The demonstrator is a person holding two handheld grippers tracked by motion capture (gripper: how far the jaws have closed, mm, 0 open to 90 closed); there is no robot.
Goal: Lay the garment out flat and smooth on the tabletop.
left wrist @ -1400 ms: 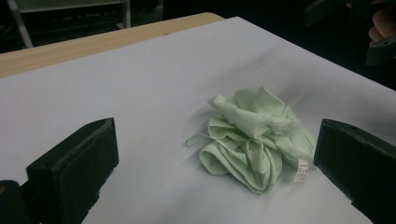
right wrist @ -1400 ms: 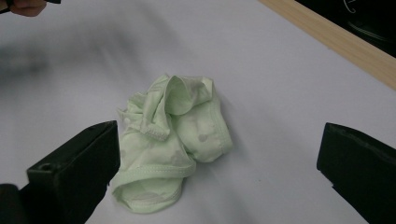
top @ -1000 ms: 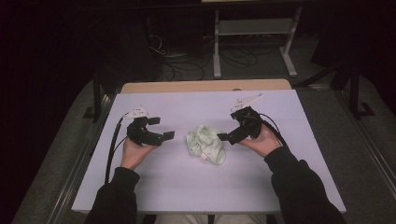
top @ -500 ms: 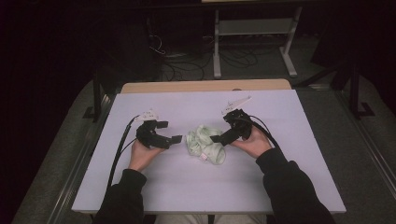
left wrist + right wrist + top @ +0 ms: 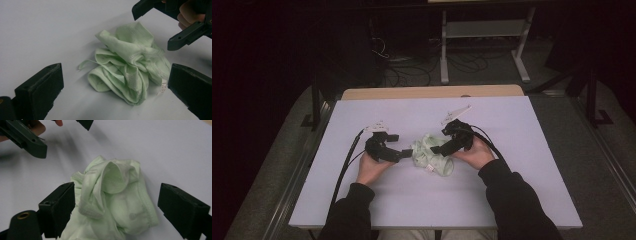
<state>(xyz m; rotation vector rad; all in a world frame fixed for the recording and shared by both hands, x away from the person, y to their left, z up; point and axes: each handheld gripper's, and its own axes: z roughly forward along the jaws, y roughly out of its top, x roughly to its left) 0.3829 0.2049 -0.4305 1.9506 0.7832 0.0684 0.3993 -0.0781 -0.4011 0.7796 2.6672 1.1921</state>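
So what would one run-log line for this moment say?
item: crumpled green cloth on table | left tongs: open beside cloth | right tongs: open, just closing, cloth between, no grip

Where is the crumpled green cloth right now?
In the high view the green cloth lies near the middle of the table, between the left gripper and right gripper.

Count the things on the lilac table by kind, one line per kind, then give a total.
Crumpled pale green garment: 1
Black hand-held grippers: 2, the left gripper and the right gripper, both open, one on each side of the garment
Total: 3
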